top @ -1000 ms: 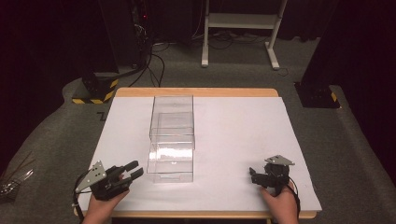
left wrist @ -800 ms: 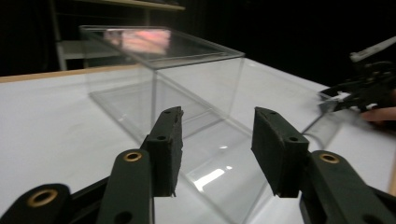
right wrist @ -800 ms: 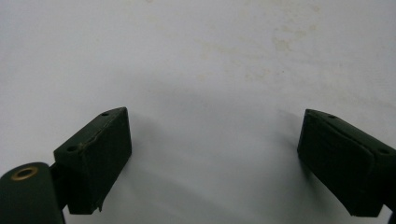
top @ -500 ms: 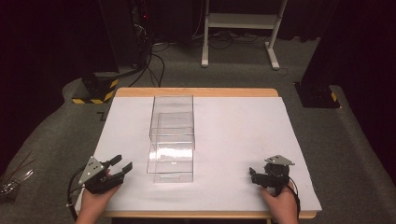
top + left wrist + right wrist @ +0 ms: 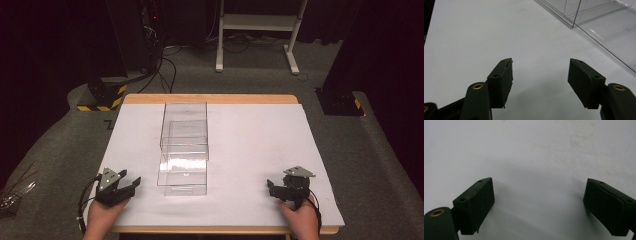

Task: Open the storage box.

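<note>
A long clear plastic box (image 5: 183,150) lies front to back on the white table top (image 5: 260,145), left of the middle. My left gripper (image 5: 133,185) rests low near the front left corner, a short gap left of the box's near end. Its jaws have just been opening and stand open with nothing between them. In the left gripper view, the left gripper (image 5: 541,62) spans bare white surface, with the clear box (image 5: 604,22) at the upper right. My right gripper (image 5: 271,187) sits at the front right, open. In the right gripper view, the right gripper (image 5: 539,181) holds nothing.
The wooden table edge (image 5: 210,99) shows at the back. On the grey floor behind stand a yellow-and-black striped base (image 5: 100,102), cables (image 5: 165,65), a white frame stand (image 5: 260,22) and a black base (image 5: 340,102). Small shiny items (image 5: 15,192) lie on the floor at the left.
My left gripper has drawn back leftward and down from the box's near end, and its jaws have opened wider. The right gripper has stayed in place.
</note>
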### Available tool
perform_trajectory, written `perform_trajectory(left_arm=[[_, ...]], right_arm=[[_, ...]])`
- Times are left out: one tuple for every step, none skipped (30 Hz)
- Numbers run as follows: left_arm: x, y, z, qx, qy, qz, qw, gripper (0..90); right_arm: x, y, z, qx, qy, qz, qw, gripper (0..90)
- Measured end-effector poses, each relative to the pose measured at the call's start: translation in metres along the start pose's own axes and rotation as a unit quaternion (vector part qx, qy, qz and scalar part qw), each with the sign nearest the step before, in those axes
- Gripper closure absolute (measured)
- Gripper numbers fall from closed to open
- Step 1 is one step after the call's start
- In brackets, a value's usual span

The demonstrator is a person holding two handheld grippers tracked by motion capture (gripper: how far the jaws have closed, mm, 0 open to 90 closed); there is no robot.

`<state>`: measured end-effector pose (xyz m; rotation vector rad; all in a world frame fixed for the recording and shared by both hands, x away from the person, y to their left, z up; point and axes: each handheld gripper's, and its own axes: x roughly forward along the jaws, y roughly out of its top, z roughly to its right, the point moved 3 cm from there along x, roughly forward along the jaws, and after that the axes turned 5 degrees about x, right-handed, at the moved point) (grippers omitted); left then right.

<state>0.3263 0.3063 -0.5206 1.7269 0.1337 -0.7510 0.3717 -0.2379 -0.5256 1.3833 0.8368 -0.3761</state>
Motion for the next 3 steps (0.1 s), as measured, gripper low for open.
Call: perform_trajectory(left_arm=[[0.0003,-0.0001,-0.0002,0.0,0.0,-0.001,1.0,36.7],[0.0007,-0.0001,-0.0004,0.0,-0.001,-0.004,1.0,36.7],[0.001,-0.0001,-0.0005,0.0,-0.001,-0.006,1.0,36.5]], right_arm=[[0.0,0.0,0.0,0.0,0.0,0.0,1.0,10.0],[0.0,0.0,0.0,0.0,0.0,0.0,1.0,10.0],[0.0001,0.0,0.0001,0.0,0.0,0.0,1.0,10.0]])
